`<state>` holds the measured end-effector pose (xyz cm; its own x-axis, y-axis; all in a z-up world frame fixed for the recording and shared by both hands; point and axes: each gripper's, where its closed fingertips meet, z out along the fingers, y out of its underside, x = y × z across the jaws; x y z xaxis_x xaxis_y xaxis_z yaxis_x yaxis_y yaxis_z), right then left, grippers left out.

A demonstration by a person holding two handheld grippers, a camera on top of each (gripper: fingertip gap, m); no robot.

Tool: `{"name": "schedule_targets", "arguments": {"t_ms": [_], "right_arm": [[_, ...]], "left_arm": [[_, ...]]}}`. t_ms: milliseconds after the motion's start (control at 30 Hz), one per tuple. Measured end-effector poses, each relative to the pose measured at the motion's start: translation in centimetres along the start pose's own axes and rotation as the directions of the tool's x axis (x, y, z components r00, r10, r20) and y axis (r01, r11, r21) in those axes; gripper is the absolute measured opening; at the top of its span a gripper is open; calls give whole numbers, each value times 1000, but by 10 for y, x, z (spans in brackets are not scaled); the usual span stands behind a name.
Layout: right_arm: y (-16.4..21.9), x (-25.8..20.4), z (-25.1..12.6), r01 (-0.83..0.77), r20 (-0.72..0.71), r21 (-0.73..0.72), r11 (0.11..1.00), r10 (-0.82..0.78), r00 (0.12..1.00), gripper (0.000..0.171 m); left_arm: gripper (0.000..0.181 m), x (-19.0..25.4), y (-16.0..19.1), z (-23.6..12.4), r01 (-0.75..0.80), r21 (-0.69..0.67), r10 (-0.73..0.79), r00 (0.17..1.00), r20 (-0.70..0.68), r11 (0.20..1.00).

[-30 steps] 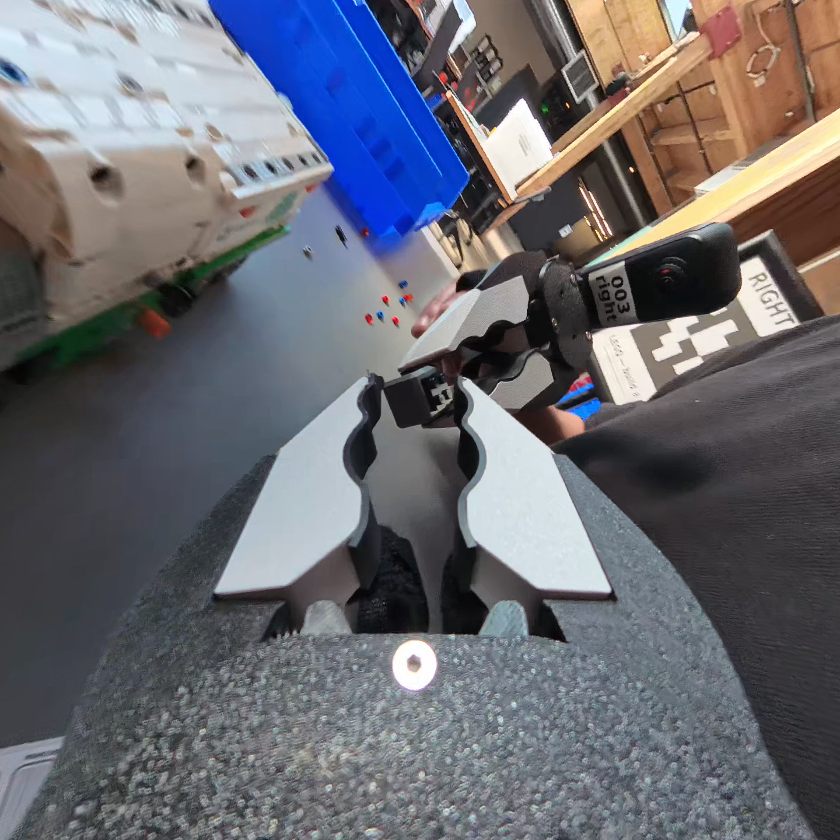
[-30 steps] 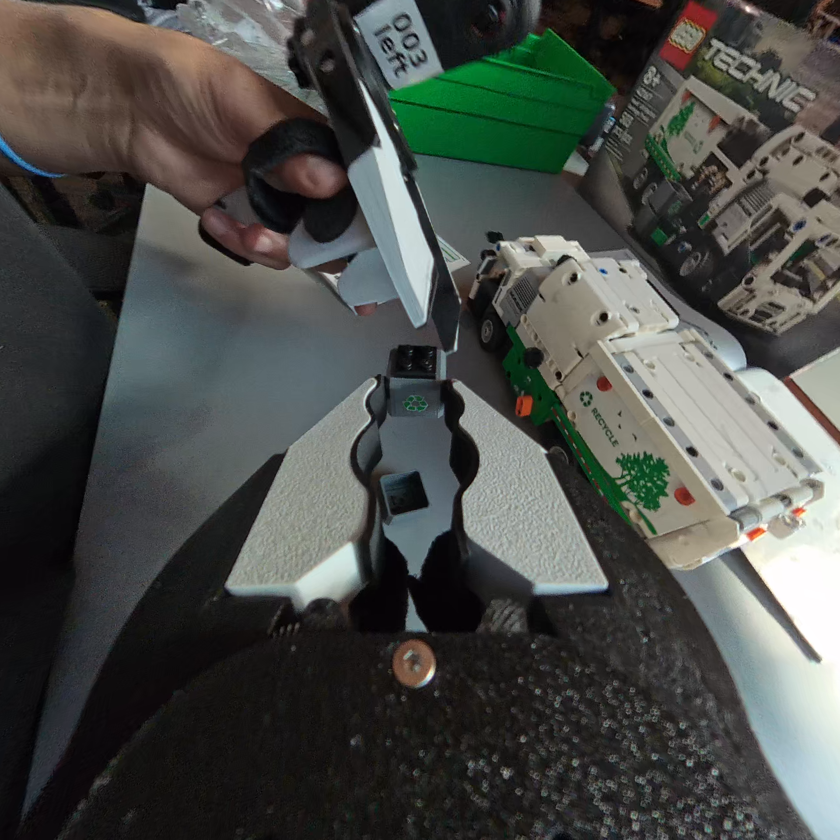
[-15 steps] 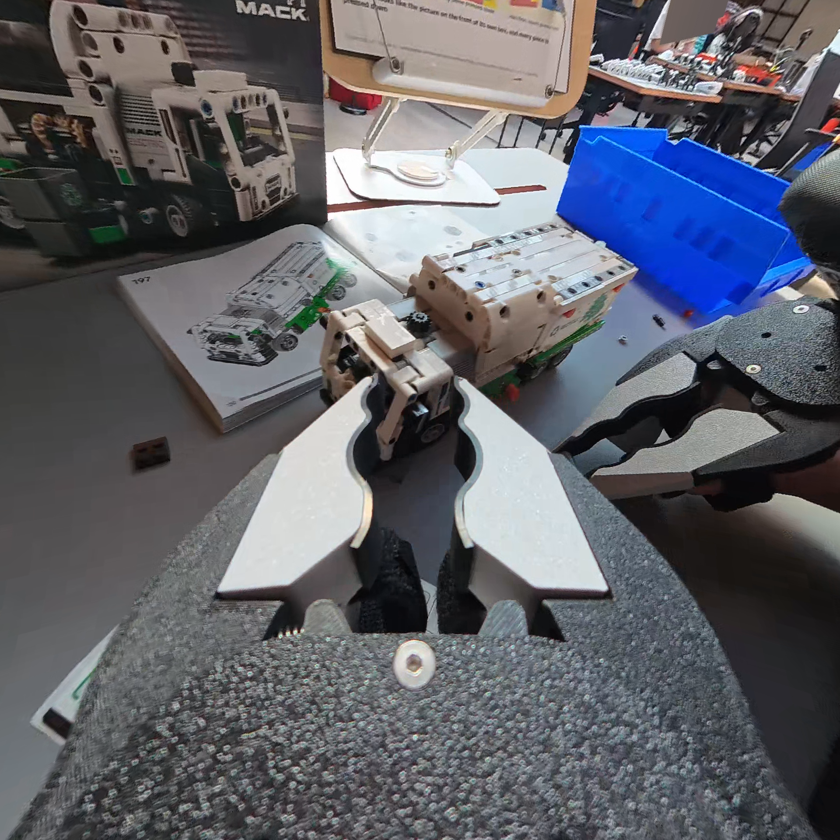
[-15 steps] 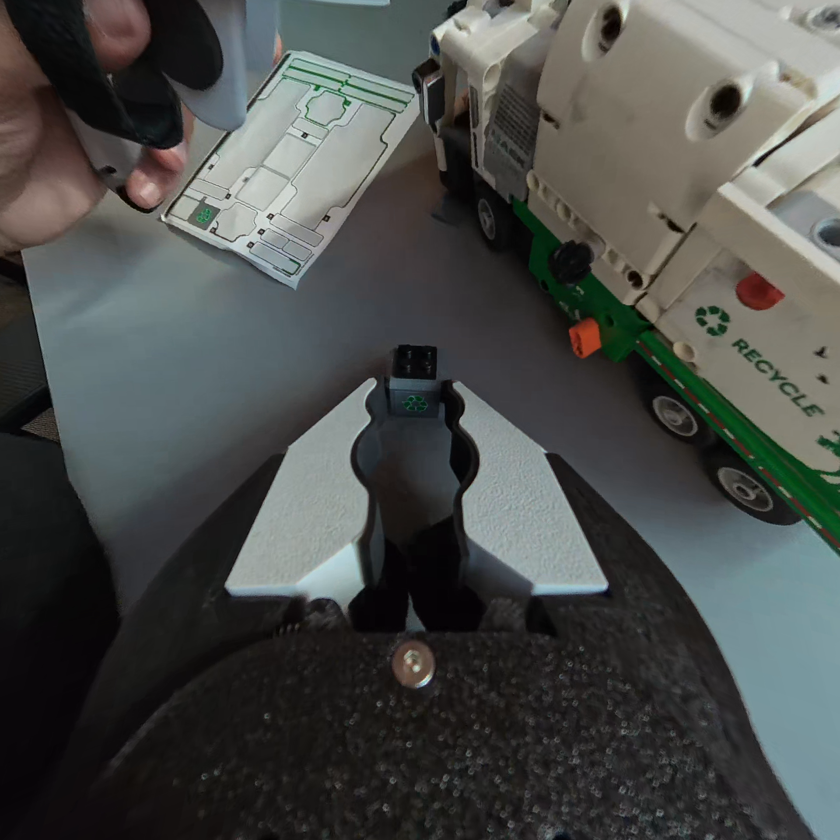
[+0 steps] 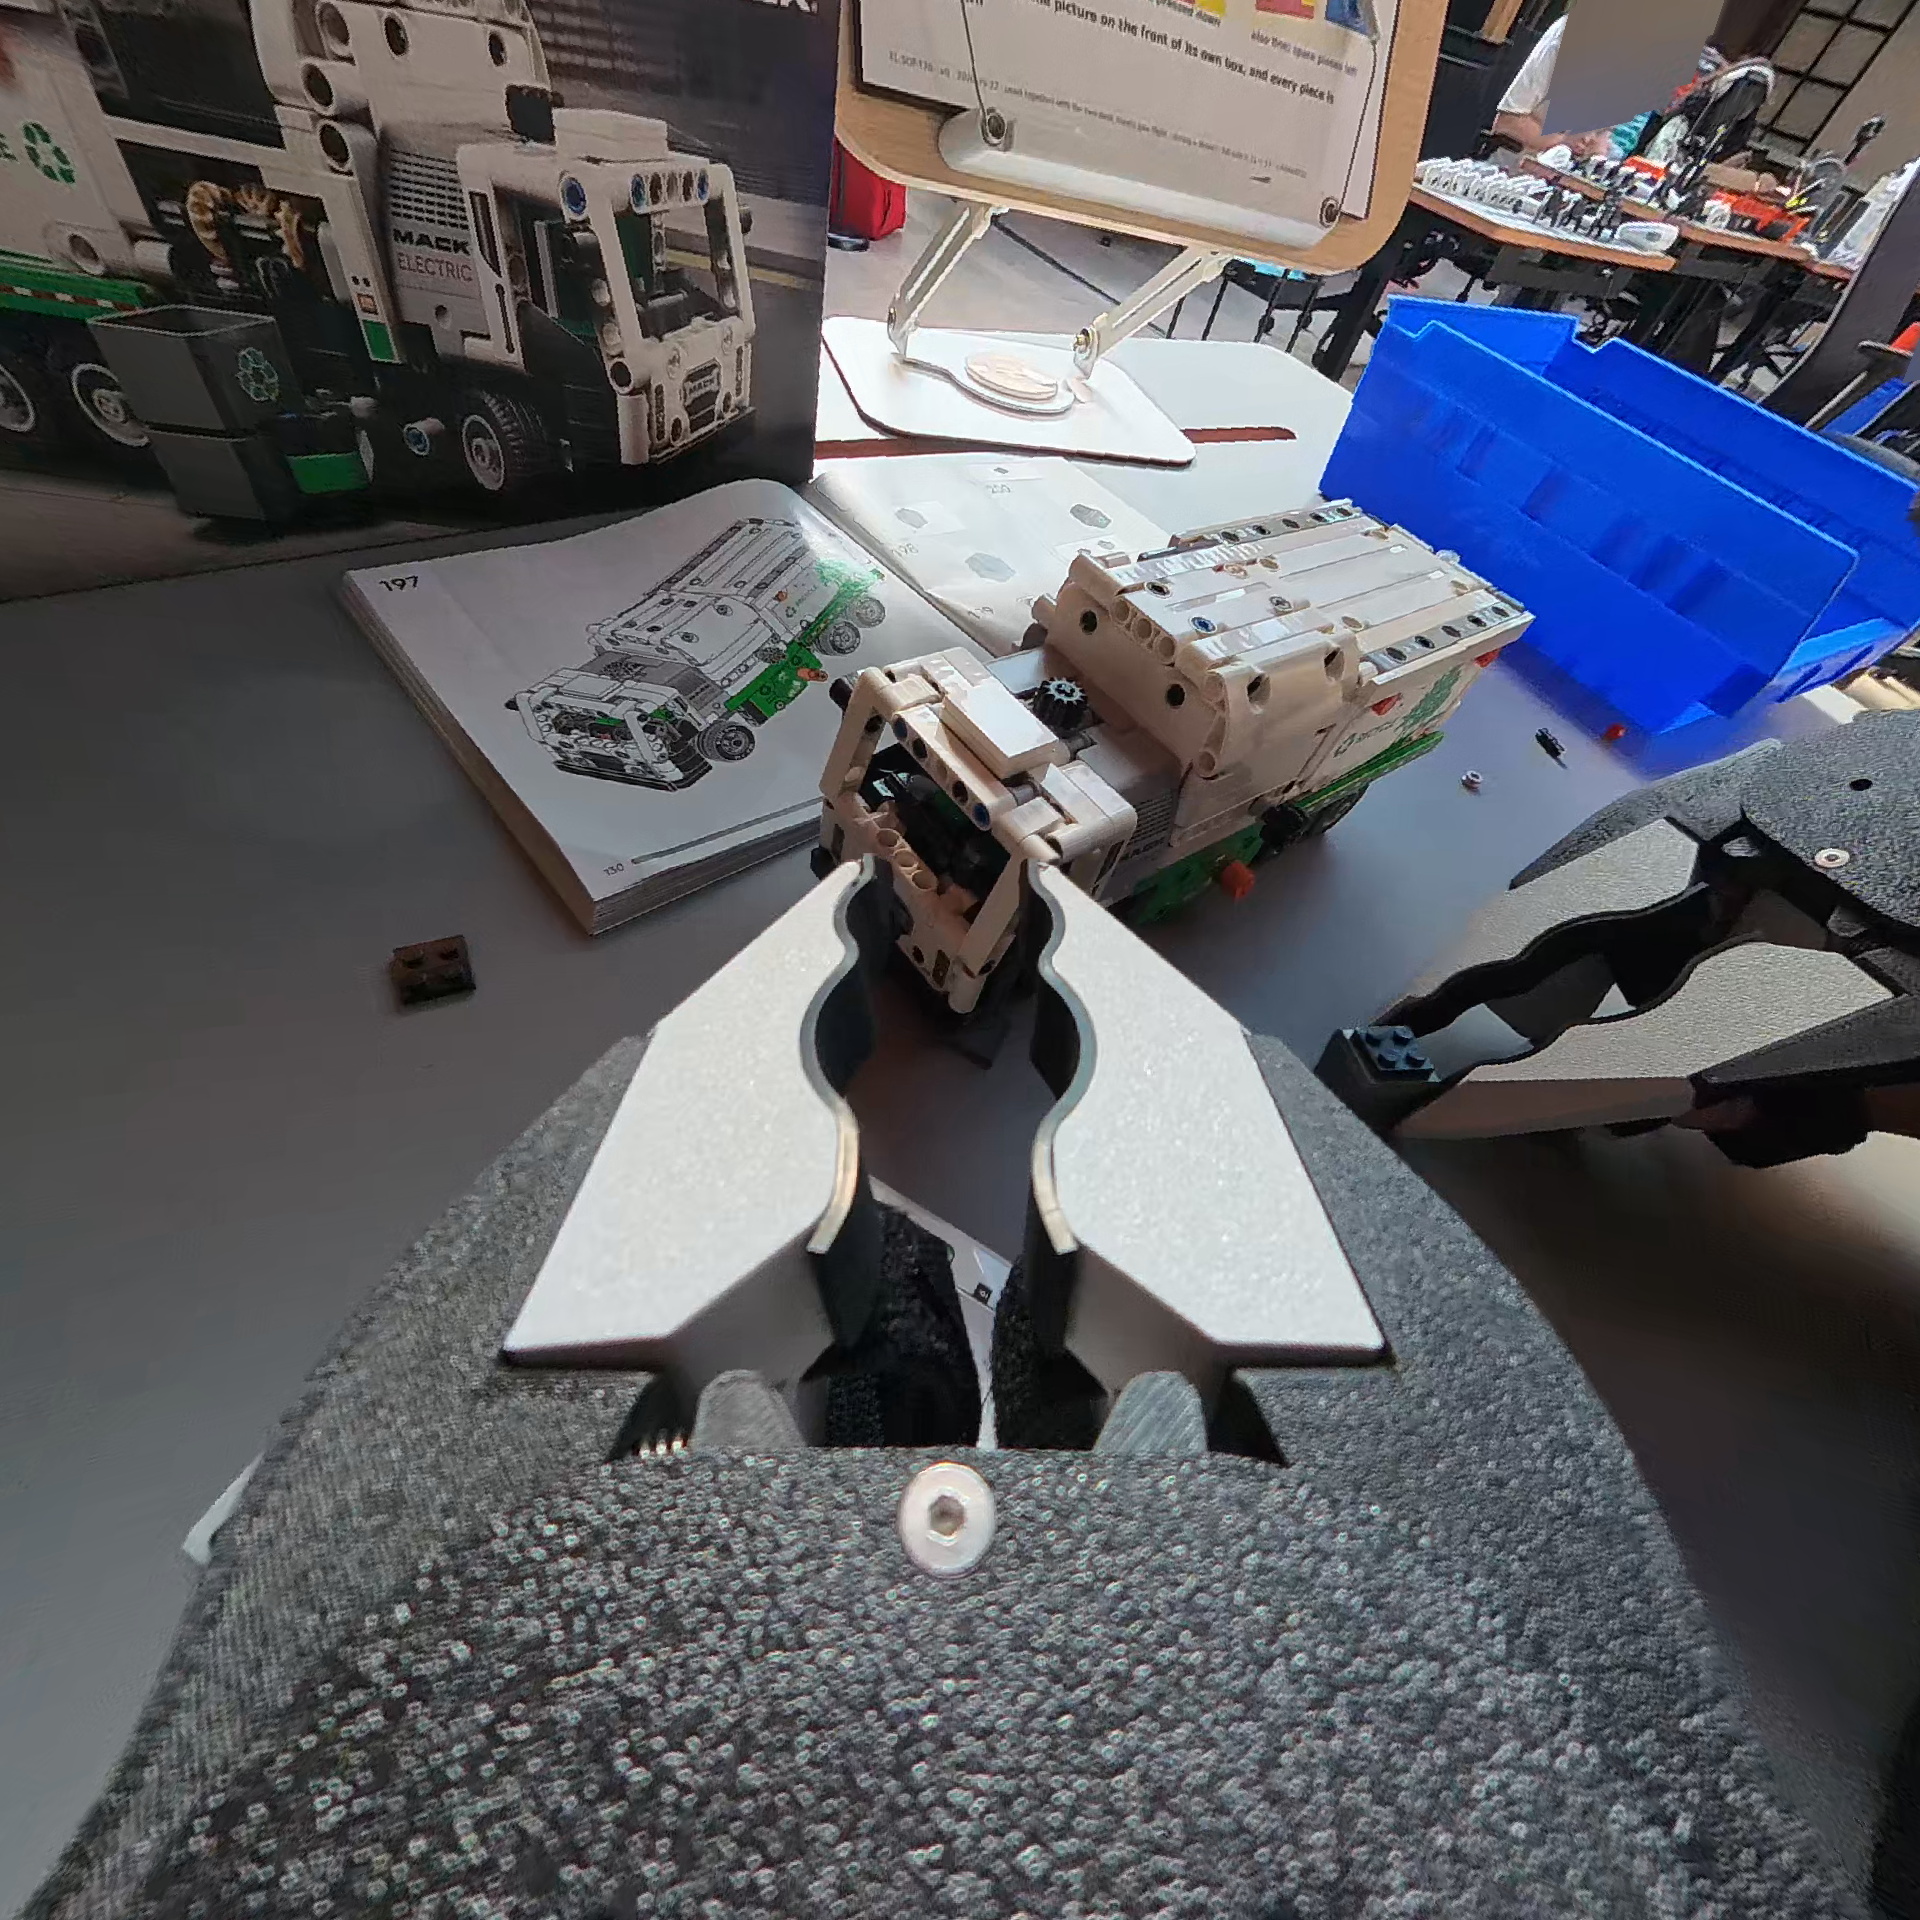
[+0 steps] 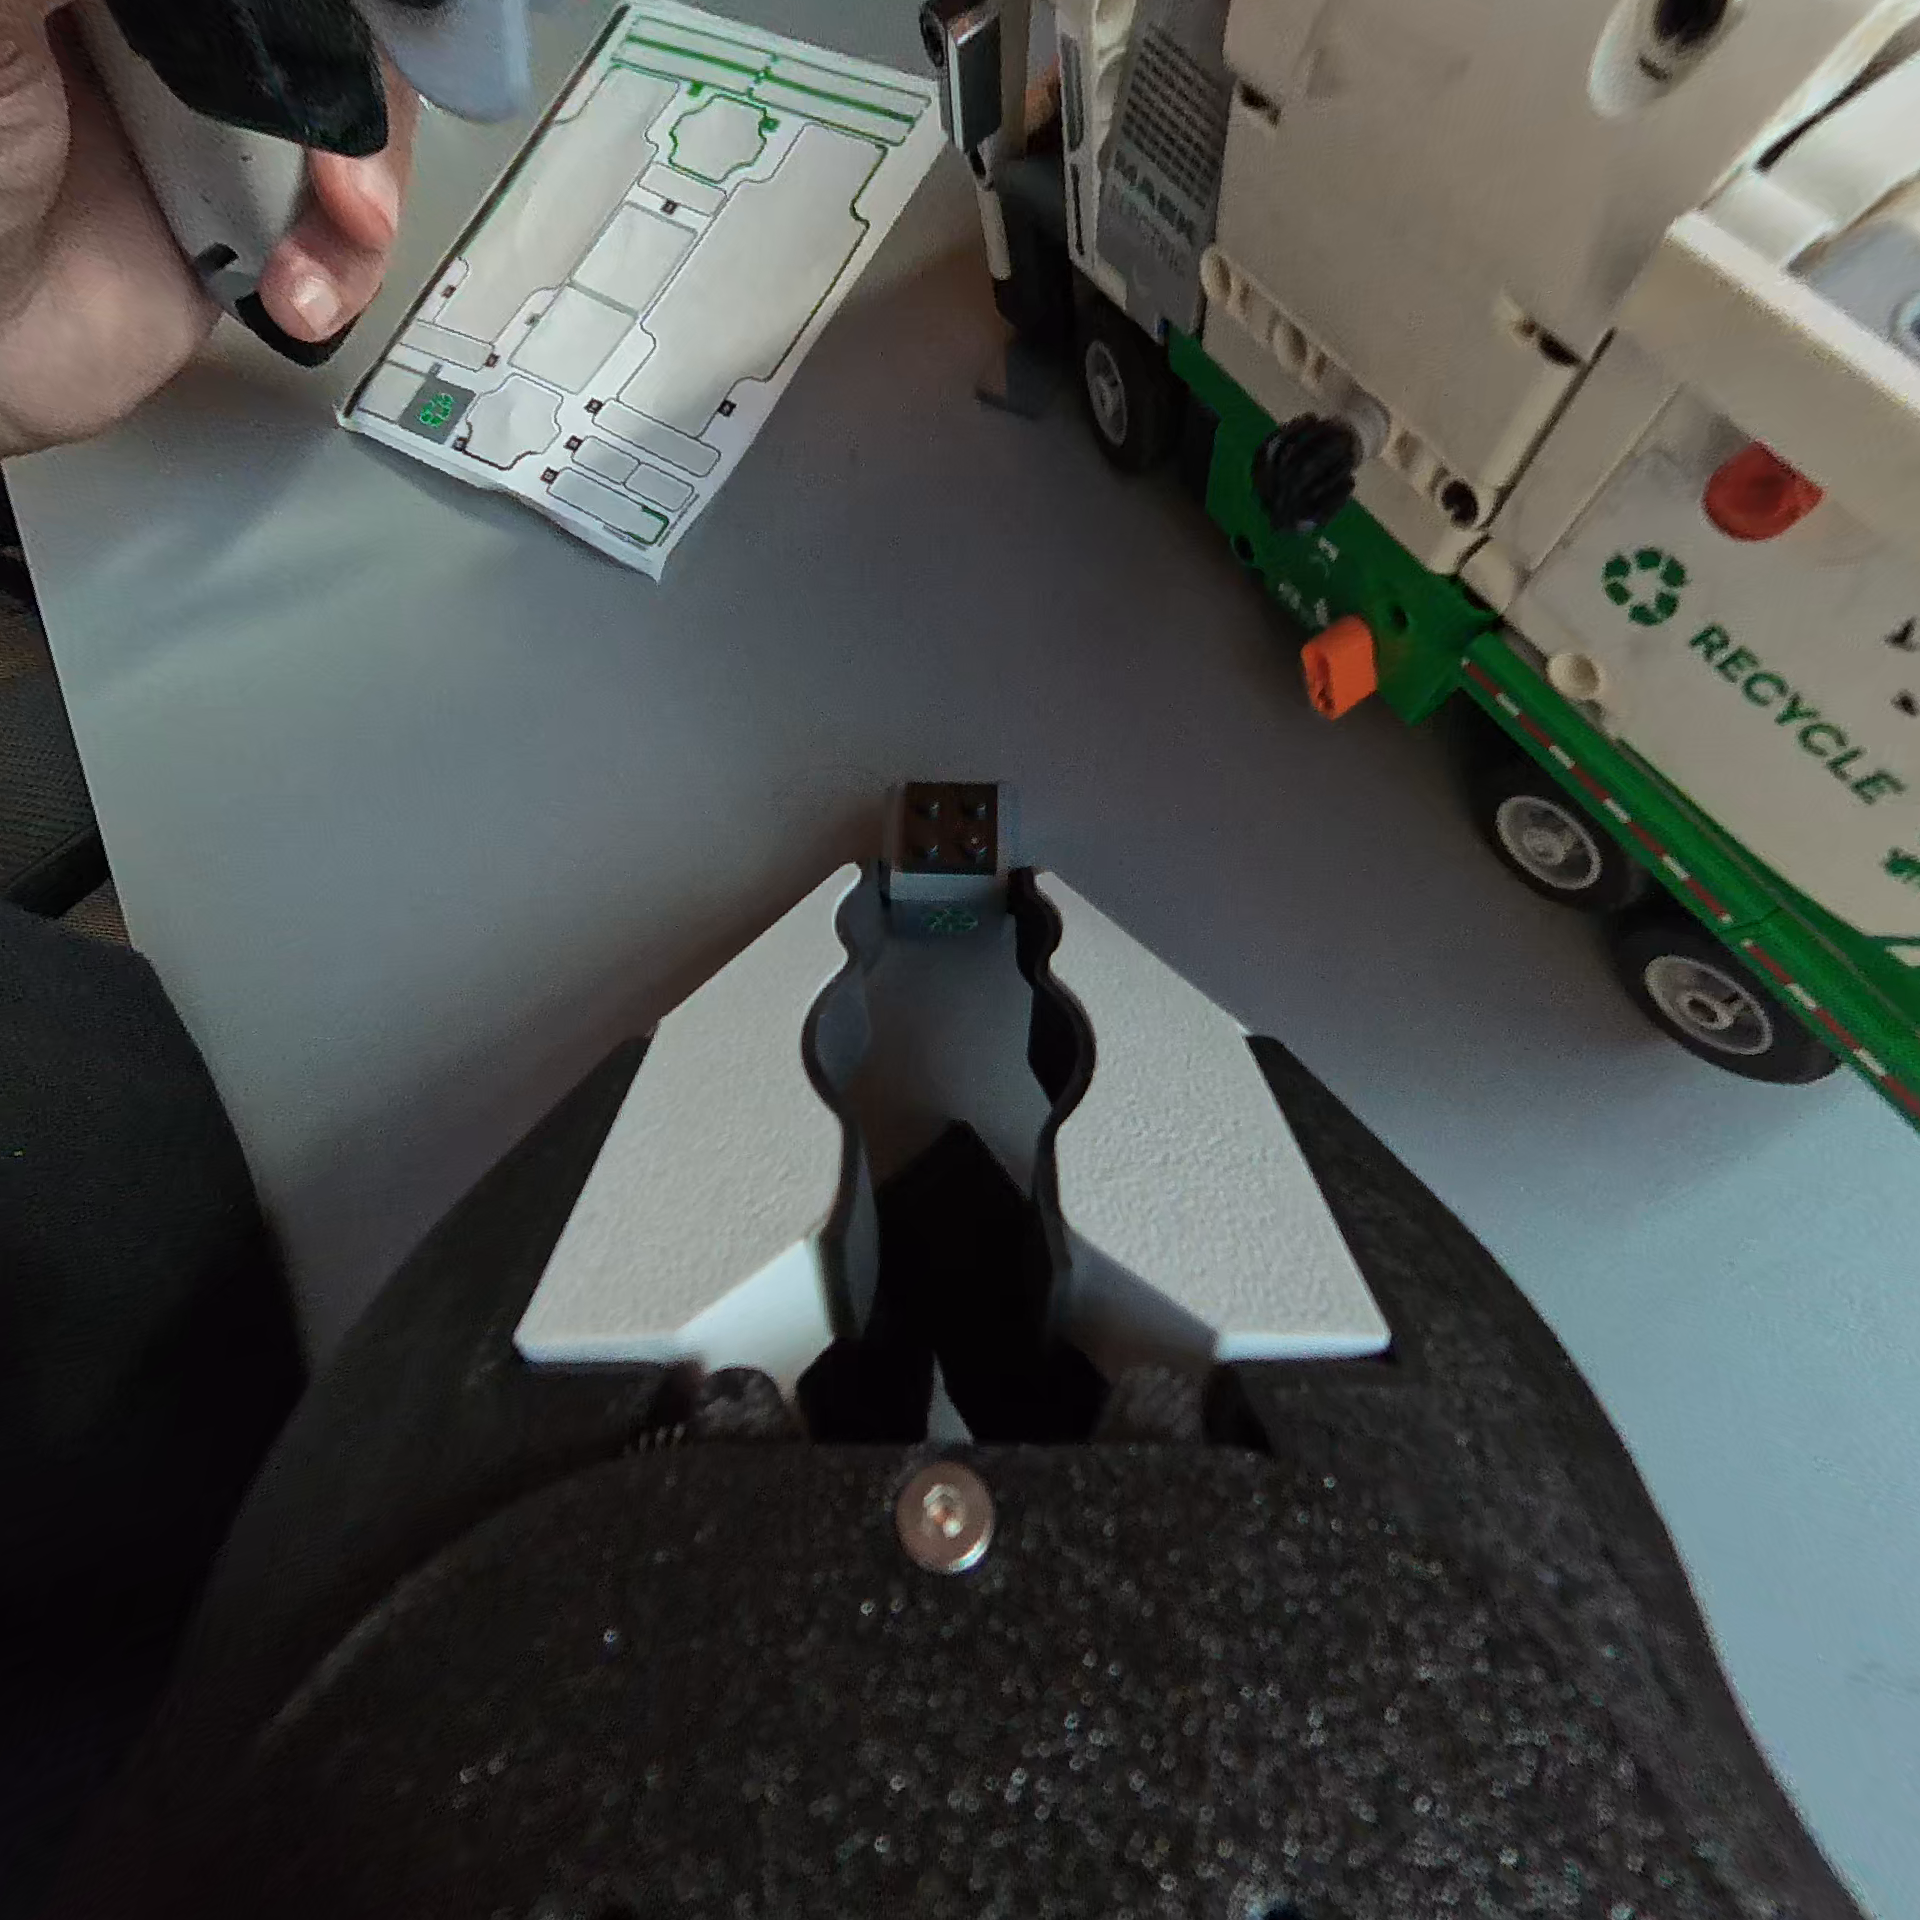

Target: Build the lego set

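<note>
- My right gripper (image 6: 948, 883) is clamped on a small grey bin piece (image 6: 945, 862) with dark studs on its far end and a green recycling mark on the side facing me; I hold it just above the grey counter (image 6: 623, 748).
- In the left wrist view that same piece (image 5: 1382, 1070) shows at the tip of the right gripper (image 5: 1397, 1081), low to the counter (image 5: 208, 1039), right of my left gripper.
- My left gripper (image 5: 945, 904) has its jaws apart and nothing between them; its tips sit just in front of the cab of the white and green truck (image 5: 1164, 727).
- In the right wrist view the truck (image 6: 1558, 364) stands ahead to the right, and a sticker sheet (image 6: 644, 281) lies flat ahead to the left.
- An open instruction booklet (image 5: 623, 707) lies left of the truck, touching its far side, with the set's box (image 5: 416, 239) standing behind it.
- A small dark brick (image 5: 431, 966) lies alone on the counter near the booklet's corner.
- A blue bin (image 5: 1621, 520) sits beyond the truck's rear.
</note>
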<state>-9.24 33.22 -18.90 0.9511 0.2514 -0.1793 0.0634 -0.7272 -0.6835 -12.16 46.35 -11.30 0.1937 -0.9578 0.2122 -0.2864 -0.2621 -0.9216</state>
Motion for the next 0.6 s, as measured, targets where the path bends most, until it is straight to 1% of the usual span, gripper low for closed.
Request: {"name": "schedule_targets", "arguments": {"t_ms": [167, 367, 433, 533, 600], "right_arm": [[7, 0, -3, -30, -5, 11, 999, 30, 1000, 24], [4, -6, -9, -5, -28, -22, 1000, 4, 1000, 24], [3, -11, -14, 13, -29, -48, 999, -14, 999, 24], [9, -14, -13, 57, -28, -78, 995, -59, 998, 24], [15, -17, -9, 65, -16, -84, 994, -66, 998, 24]], "left_arm": [[24, -1, 5, -7, -41, -30, 42, 999, 33, 999], [23, -7, 15, -23, -100, -90, 109, 988, 112, 991], [23, -18, 20, -28, -120, -146, 143, 977, 159, 982], [24, -40, 35, -30, -132, -271, 192, 959, 209, 953], [25, -54, 39, -26, -130, -301, 199, 957, 212, 945]]}}
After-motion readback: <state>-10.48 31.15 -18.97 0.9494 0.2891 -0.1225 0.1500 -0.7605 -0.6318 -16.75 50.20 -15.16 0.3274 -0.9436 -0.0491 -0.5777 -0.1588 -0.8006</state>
